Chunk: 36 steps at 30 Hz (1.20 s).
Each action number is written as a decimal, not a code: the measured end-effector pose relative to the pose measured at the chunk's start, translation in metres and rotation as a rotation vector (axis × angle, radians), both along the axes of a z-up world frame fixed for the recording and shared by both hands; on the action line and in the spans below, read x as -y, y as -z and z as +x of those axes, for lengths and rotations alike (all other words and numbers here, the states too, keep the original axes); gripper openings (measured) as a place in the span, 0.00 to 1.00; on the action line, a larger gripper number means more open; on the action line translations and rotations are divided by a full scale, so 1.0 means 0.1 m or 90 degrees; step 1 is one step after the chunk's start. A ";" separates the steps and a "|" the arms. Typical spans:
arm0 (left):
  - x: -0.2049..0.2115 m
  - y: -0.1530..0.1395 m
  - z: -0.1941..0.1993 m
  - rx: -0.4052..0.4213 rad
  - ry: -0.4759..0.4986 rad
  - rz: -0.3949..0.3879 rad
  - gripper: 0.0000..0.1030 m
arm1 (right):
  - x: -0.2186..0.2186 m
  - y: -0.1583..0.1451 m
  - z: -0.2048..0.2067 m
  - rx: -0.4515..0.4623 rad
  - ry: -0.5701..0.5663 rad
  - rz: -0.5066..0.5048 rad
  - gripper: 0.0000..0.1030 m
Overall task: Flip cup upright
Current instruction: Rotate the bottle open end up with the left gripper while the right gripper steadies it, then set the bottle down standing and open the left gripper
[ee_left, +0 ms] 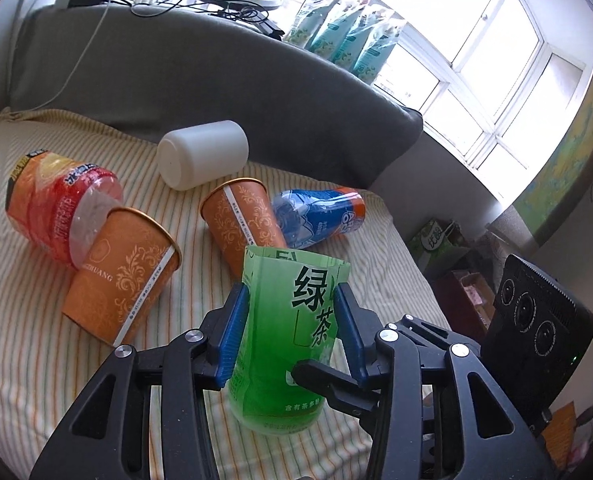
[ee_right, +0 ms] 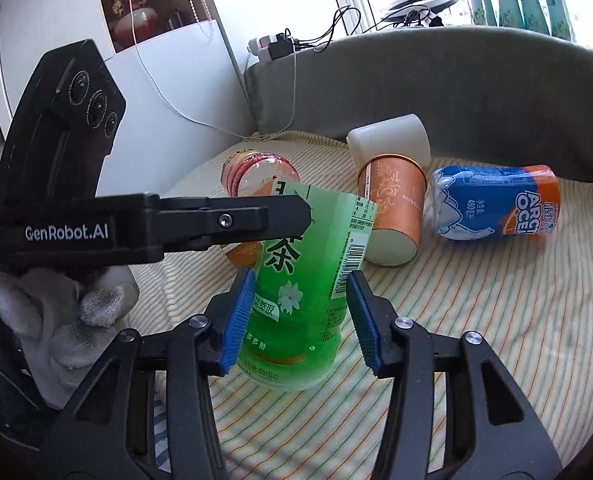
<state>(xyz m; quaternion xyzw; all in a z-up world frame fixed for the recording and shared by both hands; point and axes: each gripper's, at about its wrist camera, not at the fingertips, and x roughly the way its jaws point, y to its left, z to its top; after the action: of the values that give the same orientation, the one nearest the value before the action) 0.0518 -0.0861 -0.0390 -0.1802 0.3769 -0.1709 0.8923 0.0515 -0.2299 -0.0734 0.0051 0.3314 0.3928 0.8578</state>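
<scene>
A green cut-bottle cup [ee_left: 292, 332] with Chinese lettering stands upright, open end up, on the striped cloth. My left gripper [ee_left: 292, 308] is shut on it, blue pads pressed on both sides. In the right wrist view the same green cup [ee_right: 308, 292] sits between my right gripper's [ee_right: 300, 316] blue pads, with small gaps on each side, so that gripper looks open. The left gripper's finger [ee_right: 232, 220] crosses the cup's upper part there.
Two orange paper cups [ee_left: 124, 276] [ee_left: 244, 220] lie or lean on the striped cloth [ee_left: 24, 352]. A white cup [ee_left: 202, 154], a red cut bottle [ee_left: 56, 208] and a blue cut bottle [ee_left: 320, 216] lie on their sides. A grey cushion [ee_left: 216, 80] backs the surface.
</scene>
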 end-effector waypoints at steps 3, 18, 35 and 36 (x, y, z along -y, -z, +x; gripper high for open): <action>0.00 -0.02 -0.09 0.011 0.017 0.004 0.41 | -0.04 -0.02 -0.09 0.024 0.005 -0.014 0.48; 0.04 -0.04 -0.56 0.031 0.068 0.025 0.41 | -0.05 -0.04 -0.58 0.061 0.014 -0.066 0.45; 0.02 -0.09 -0.83 0.055 0.070 0.080 0.61 | 0.17 -0.18 -0.93 0.081 0.104 -0.077 0.67; 0.00 -0.11 -0.85 0.058 0.065 0.083 0.61 | 0.20 -0.20 -0.96 0.086 0.116 -0.073 0.67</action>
<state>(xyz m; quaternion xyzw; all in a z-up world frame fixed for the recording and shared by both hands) -0.0328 -0.0865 -0.0283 -0.0941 0.3546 -0.1990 0.9087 -0.0444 -0.2502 -0.0533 -0.0402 0.2932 0.2932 0.9091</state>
